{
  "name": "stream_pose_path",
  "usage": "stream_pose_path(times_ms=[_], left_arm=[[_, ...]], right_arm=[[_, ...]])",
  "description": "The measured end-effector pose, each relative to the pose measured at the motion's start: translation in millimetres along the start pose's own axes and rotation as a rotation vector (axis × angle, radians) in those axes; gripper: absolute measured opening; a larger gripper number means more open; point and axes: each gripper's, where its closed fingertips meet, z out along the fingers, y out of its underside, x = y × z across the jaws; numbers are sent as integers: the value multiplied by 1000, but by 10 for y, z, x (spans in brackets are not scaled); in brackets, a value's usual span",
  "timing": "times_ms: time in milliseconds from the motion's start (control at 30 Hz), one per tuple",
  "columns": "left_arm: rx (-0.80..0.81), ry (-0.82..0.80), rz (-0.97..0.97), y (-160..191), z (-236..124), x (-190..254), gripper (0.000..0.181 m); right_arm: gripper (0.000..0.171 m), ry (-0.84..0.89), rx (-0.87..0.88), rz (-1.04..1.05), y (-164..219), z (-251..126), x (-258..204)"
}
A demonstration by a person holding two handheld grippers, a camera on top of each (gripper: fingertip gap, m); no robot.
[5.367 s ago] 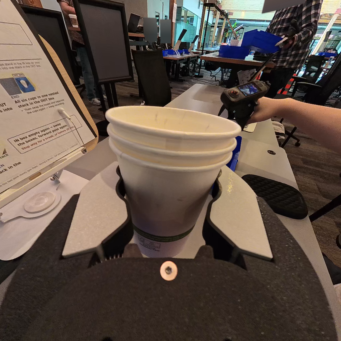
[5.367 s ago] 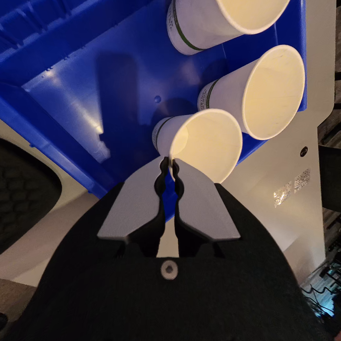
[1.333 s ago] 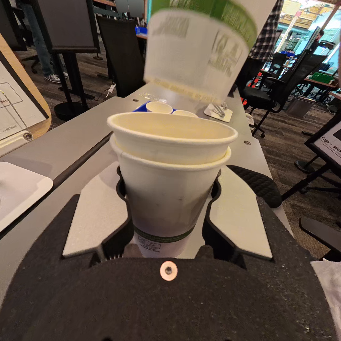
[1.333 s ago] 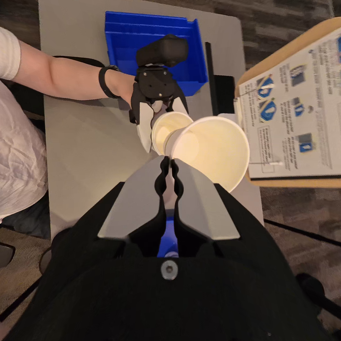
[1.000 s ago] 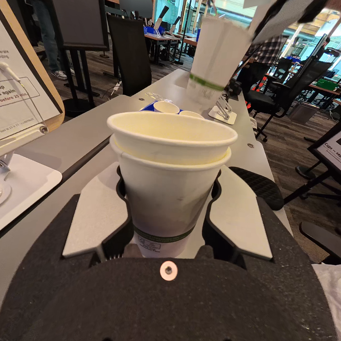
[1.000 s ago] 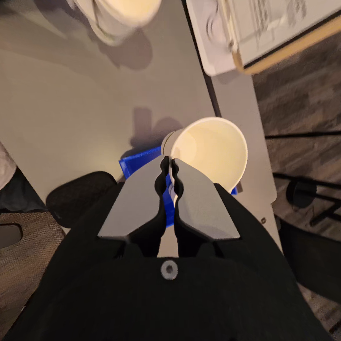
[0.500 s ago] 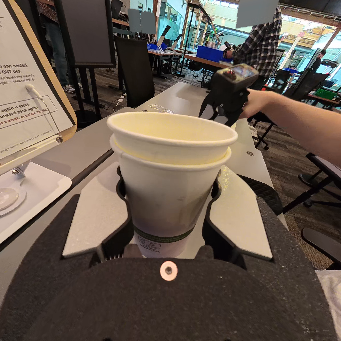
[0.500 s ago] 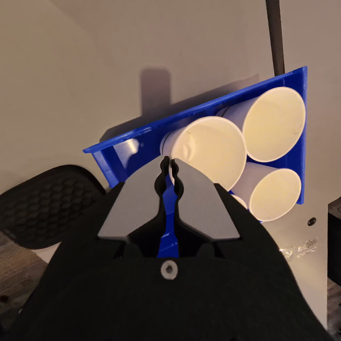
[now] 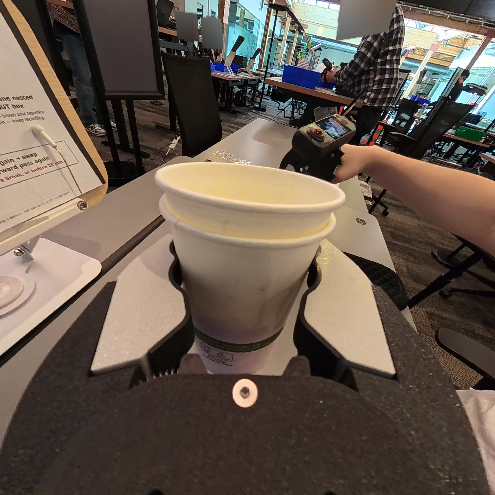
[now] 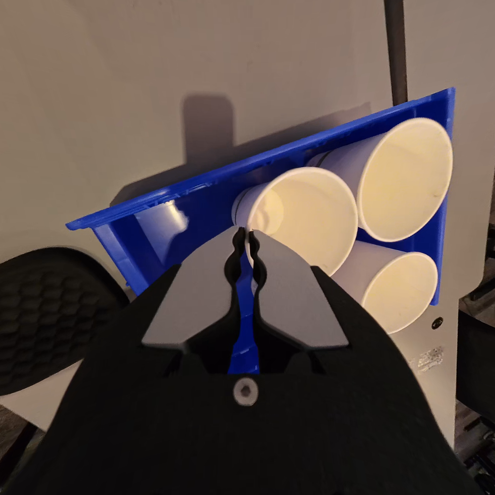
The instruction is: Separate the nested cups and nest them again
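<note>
My left gripper (image 9: 245,270) is shut on a stack of two nested white paper cups (image 9: 246,241) and holds it upright over the grey table (image 9: 128,214). My right gripper (image 10: 246,235) is shut on the rim of a single white cup (image 10: 302,219) and holds it inside the blue bin (image 10: 166,199), beside two other loose cups (image 10: 407,176) (image 10: 401,292). I cannot tell whether the held cup touches the bin floor. The right gripper also shows far off in the left wrist view (image 9: 321,150), held by a hand.
An instruction board (image 9: 34,128) on a white base (image 9: 53,278) stands at the left. A black textured pad (image 9: 380,278) lies at the table's right edge, and it also shows in the right wrist view (image 10: 40,308). A person in a plaid shirt (image 9: 375,67) stands at a far table.
The stack in my left gripper went from three cups to two. My right gripper pulled one cup off, carried it over the table and lowered it into the blue bin.
</note>
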Motion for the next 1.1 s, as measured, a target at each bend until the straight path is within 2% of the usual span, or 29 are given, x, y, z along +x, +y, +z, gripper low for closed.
stream_pose_path(times_ms=[133,233,333,467,533,700,800,867,1100], left_arm=[[-7,8,3,8,9,22,94],[-12,18,3,21,40,45,94],[-24,39,0,56,114,96,94],[-59,54,14,139,233,166,94],[-72,64,19,168,278,211,94],[-94,59,47,204,344,277,94],[-103,39,60,215,360,268,94],[-115,3,86,231,360,220,93],[-170,-176,232,258,386,93,94]], right_arm=[[10,-16,36,14,-16,-58,-23],[18,35,109,6,-170,-290,40],[18,67,274,-35,-680,-777,-19],[15,-25,545,-215,-1627,-1491,-555],[16,-80,587,-280,-1920,-1638,-776],[15,-108,523,-345,-2215,-1459,-914],[13,-128,471,-352,-2246,-1294,-938],[3,-153,467,-356,-2248,-1257,-959],[4,-199,454,-382,-2166,-1152,-930]])
